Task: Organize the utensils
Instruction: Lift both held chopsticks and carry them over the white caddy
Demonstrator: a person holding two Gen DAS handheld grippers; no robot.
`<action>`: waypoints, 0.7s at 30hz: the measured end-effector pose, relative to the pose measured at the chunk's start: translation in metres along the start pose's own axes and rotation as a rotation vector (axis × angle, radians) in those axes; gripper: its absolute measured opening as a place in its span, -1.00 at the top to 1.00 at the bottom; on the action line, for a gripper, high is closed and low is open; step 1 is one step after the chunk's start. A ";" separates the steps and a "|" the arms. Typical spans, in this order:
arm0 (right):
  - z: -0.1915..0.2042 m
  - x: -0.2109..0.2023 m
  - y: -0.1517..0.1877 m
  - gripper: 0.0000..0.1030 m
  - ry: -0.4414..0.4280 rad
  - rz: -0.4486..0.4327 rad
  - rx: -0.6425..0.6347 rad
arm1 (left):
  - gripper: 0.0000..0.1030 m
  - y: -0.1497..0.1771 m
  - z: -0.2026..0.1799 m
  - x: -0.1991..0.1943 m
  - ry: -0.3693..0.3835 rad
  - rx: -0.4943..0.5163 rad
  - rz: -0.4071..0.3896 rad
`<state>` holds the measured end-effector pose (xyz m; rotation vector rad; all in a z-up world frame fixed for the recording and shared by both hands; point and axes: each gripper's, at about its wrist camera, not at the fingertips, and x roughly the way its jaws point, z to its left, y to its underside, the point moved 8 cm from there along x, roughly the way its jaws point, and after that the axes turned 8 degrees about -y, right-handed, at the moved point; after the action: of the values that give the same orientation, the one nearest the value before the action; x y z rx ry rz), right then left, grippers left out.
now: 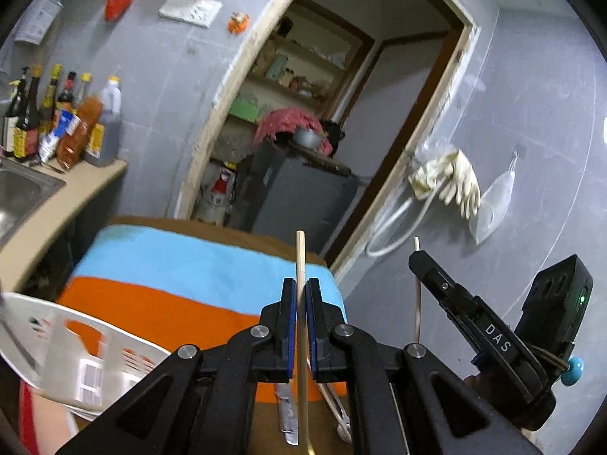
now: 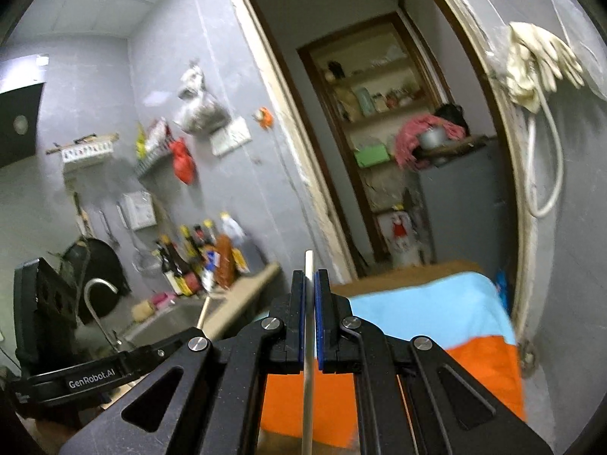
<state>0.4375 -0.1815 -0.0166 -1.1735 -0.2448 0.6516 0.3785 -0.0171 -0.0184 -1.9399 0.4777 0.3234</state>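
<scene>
Two chopsticks held upright, one in each pair of tongs, neither yet put away.

Nearest, the left tongs (image 1: 301, 303) are pinched narrow on a wooden chopstick (image 1: 300, 258), and the right tongs (image 2: 312, 299) clamp a paler chopstick (image 2: 308, 379) the same way; both sticks stand clear of everything else. Below them a knife (image 1: 285, 417) and what looks like a spoon (image 1: 339, 413) lie loose on the cloth-covered surface (image 1: 159, 265), with a white basket (image 1: 76, 352) at the near left, so sorting seems barely begun and most pieces are left. Farther left runs a counter with a sink (image 1: 19, 193) and sauce bottles (image 1: 57, 113); beyond, an open doorway (image 1: 242, 68) shows shelves, and rubber gloves (image 1: 455, 182) hang on the right wall.
</scene>
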 end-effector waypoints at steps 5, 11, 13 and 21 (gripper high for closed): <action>0.050 0.021 -0.006 0.92 -0.062 -0.060 -0.014 | 0.90 -0.030 0.039 -0.030 -0.018 -0.045 -0.068; 0.091 0.044 -0.004 0.91 -0.124 -0.110 -0.006 | 0.90 -0.057 0.103 -0.052 -0.082 -0.150 -0.142; 0.101 0.052 -0.003 0.91 -0.139 -0.130 0.001 | 0.90 -0.065 0.129 -0.058 -0.118 -0.197 -0.169; 0.125 0.080 0.009 0.91 -0.157 -0.216 0.007 | 0.90 -0.078 0.198 -0.062 -0.196 -0.297 -0.263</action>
<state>0.4350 -0.0352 0.0111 -1.0728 -0.4949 0.5541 0.3590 0.2036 -0.0078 -2.2010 0.0440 0.4271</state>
